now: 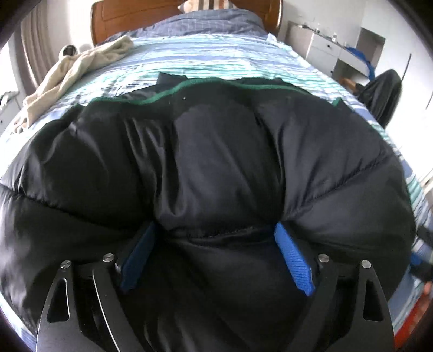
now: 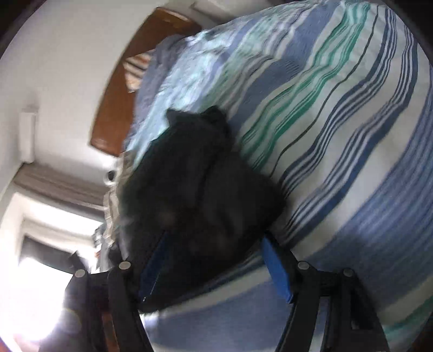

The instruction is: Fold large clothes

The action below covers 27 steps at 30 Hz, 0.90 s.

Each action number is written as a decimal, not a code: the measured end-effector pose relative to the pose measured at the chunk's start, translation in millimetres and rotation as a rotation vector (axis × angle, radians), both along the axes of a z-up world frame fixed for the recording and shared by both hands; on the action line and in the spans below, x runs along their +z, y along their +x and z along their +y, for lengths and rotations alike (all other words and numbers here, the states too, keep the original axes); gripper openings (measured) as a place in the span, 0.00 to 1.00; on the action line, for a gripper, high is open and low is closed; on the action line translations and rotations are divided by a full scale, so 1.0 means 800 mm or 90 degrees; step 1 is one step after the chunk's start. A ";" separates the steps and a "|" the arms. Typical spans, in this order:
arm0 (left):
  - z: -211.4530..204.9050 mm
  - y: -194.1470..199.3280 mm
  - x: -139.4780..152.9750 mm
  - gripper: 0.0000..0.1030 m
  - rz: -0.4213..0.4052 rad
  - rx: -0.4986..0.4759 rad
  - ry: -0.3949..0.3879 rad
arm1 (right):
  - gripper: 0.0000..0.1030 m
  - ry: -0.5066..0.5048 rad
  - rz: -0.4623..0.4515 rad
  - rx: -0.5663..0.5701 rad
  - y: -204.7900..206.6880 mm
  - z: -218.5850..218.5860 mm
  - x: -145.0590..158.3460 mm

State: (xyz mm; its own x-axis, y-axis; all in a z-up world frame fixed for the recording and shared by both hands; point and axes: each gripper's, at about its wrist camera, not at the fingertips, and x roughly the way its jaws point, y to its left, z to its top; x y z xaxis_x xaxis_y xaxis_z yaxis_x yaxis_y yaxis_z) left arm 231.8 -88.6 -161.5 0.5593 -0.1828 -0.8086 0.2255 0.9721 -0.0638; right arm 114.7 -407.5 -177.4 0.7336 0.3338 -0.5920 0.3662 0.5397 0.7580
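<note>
A large black puffer jacket (image 1: 216,162) with a green trim edge lies spread on the striped bed cover (image 1: 205,62). My left gripper (image 1: 216,238) is open, its blue pads (image 1: 293,265) pressed into the jacket's near edge with a bulge of fabric between them. In the right wrist view, which is tilted and blurred, the jacket (image 2: 200,184) shows as a dark heap on the cover (image 2: 338,135). My right gripper (image 2: 213,260) is open, with the jacket's edge between its blue pads (image 2: 277,268).
A beige garment (image 1: 73,73) lies at the bed's far left. A wooden headboard (image 1: 140,19) and pillows are at the far end. A white desk (image 1: 333,51) and a dark chair (image 1: 384,92) stand to the right. A bright window (image 2: 40,284) is beside the bed.
</note>
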 end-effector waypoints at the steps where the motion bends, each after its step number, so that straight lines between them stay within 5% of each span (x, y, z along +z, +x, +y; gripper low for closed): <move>1: 0.001 0.002 -0.002 0.86 0.003 -0.002 -0.004 | 0.69 0.002 0.000 -0.009 0.011 0.001 -0.005; 6: 0.003 0.006 -0.007 0.86 0.008 -0.006 -0.003 | 0.70 -0.010 -0.059 0.007 0.050 0.011 -0.015; 7: 0.003 0.006 -0.008 0.86 0.006 -0.008 0.000 | 0.55 -0.003 -0.069 0.000 0.047 0.010 -0.014; 8: 0.003 0.008 -0.006 0.87 0.006 -0.010 0.001 | 0.29 0.013 -0.083 -0.012 0.040 0.008 -0.009; 12: -0.002 0.003 -0.001 0.87 0.012 -0.019 0.014 | 0.24 -0.075 -0.152 0.014 0.022 0.030 0.055; 15: 0.004 0.016 0.021 0.79 0.074 -0.032 0.023 | 0.24 -0.165 -0.218 0.059 0.018 0.064 0.111; 17: 0.023 0.023 0.065 0.70 0.098 -0.037 -0.032 | 0.24 -0.232 -0.262 0.095 0.015 0.094 0.147; 20: 0.040 0.033 0.158 0.81 0.067 -0.079 -0.120 | 0.24 -0.322 -0.308 0.144 0.011 0.137 0.181; 24: 0.002 0.043 0.261 0.89 0.078 -0.240 -0.149 | 0.24 -0.436 -0.354 0.215 0.016 0.206 0.215; 27: -0.035 0.048 0.292 0.89 0.119 -0.314 -0.142 | 0.24 -0.506 -0.382 0.270 0.014 0.253 0.230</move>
